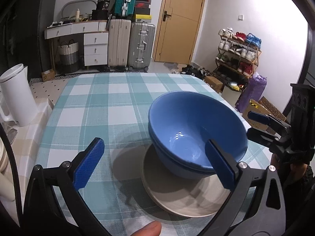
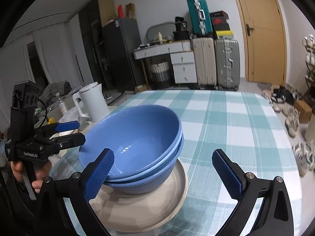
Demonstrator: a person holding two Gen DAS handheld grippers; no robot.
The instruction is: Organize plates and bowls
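Nested blue bowls [image 1: 189, 129] [image 2: 135, 137] sit tilted on a beige plate [image 1: 177, 196] [image 2: 137, 212] on the teal checked tablecloth [image 1: 98, 108]. My left gripper [image 1: 153, 143] is open, close in front of the stack. Its right pad [image 1: 218, 165] overlaps the bowls' near side in the picture and its left pad [image 1: 88, 163] is over bare cloth. My right gripper [image 2: 163, 153] is open too; its left pad [image 2: 100, 175] stands before the bowls' rim, without pressing. Each gripper shows in the other's view, at the stack's side [image 1: 254, 126] [image 2: 79, 131], with nothing in it.
A white kettle [image 1: 17, 98] [image 2: 92, 102] stands on a side surface left of the table. Suitcases [image 1: 130, 45], a white drawer unit [image 1: 95, 47] and a shoe rack [image 1: 238, 57] line the far wall. A thumb [image 1: 145, 230] shows at the bottom edge.
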